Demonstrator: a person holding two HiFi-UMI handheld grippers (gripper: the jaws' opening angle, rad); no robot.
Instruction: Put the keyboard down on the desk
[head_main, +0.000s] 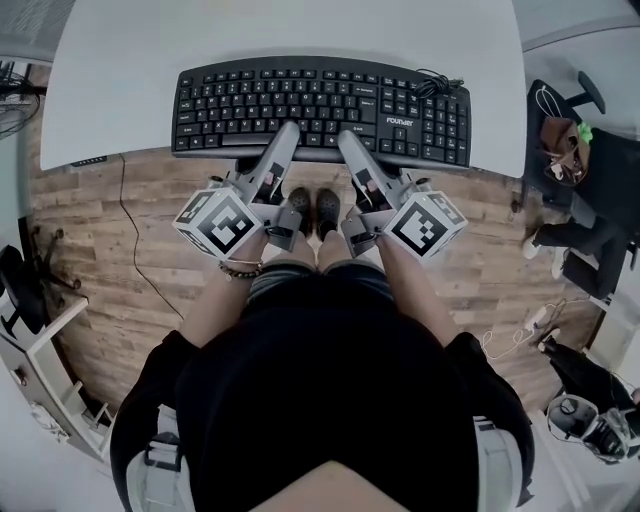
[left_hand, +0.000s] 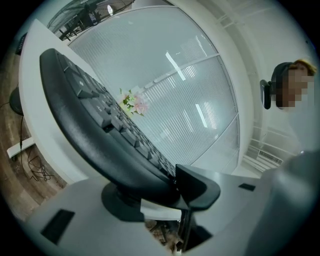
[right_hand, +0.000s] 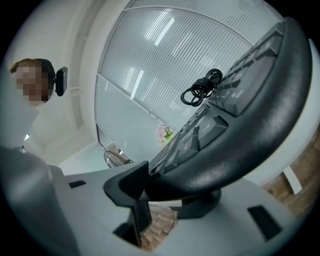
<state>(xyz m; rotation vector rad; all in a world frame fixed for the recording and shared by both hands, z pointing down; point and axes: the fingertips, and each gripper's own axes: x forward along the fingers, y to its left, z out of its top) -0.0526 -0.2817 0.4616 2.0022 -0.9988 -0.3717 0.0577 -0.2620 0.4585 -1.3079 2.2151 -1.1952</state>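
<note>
Since the left claw (head_main: 289, 130) and right claw (head_main: 346, 136) each pinch the keyboard's (head_main: 320, 98) front edge either side of its middle, it hangs level over the desk's (head_main: 300, 30) near edge, so I'd guess it'll land flat, not corner-first.

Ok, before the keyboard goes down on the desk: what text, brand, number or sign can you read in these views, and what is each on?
"FOUNDER": white brand print on the keyboard, right of the main keys; small, so the reading is uncertain.
Key legends: too small in the head view, blurred in both gripper views.
Marker cubes: black-and-white square patterns only, no words.
</note>
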